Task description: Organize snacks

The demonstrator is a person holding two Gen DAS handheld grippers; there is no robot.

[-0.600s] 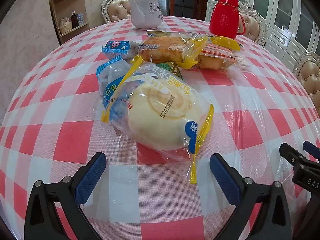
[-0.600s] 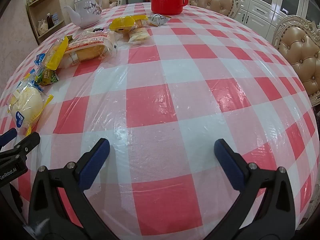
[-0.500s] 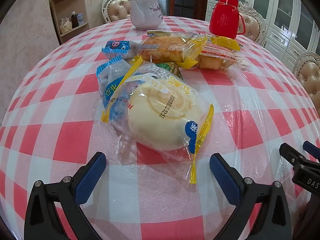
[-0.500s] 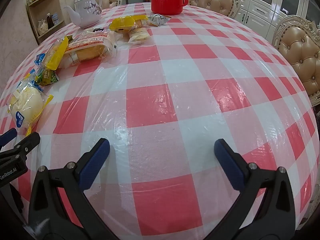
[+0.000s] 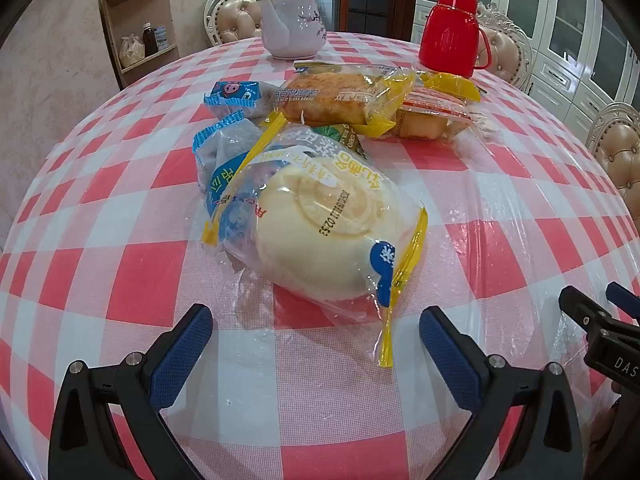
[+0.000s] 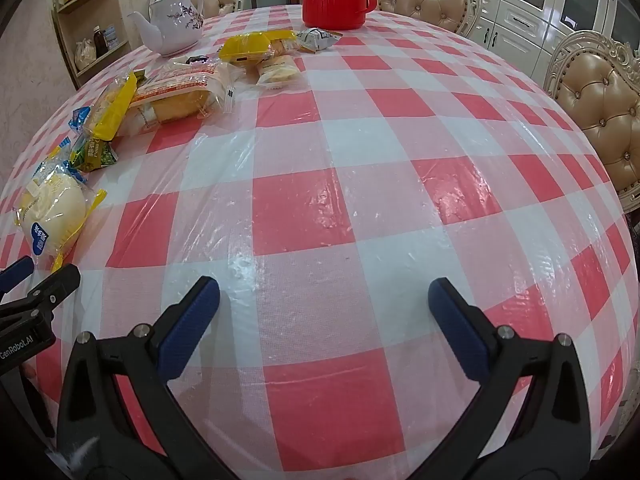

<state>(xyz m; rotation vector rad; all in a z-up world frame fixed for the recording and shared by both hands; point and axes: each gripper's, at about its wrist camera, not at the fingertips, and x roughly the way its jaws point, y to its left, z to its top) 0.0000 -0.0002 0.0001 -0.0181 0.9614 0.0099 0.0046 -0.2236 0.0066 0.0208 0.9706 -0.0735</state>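
A round pale bun in a clear and yellow wrapper (image 5: pixel 320 236) lies on the checked tablecloth, just beyond my left gripper (image 5: pixel 316 340), which stands open with nothing between its fingers. Behind the bun lie blue-wrapped snacks (image 5: pixel 234 98), a brown bread pack (image 5: pixel 340 98) and an orange-labelled cake pack (image 5: pixel 430 116). My right gripper (image 6: pixel 324 308) is open over bare cloth, well right of the snacks. In the right wrist view the bun (image 6: pixel 52 210), a green packet (image 6: pixel 94 154), the cake pack (image 6: pixel 180 94) and yellow packs (image 6: pixel 248 46) run along the left.
A white teapot (image 5: pixel 292 28) and a red thermos jug (image 5: pixel 452 36) stand at the far side of the round table (image 6: pixel 360 184). Padded chairs (image 6: pixel 600 108) ring the table. A wooden shelf (image 5: pixel 136 28) is at the back left. Each gripper shows at the other view's edge.
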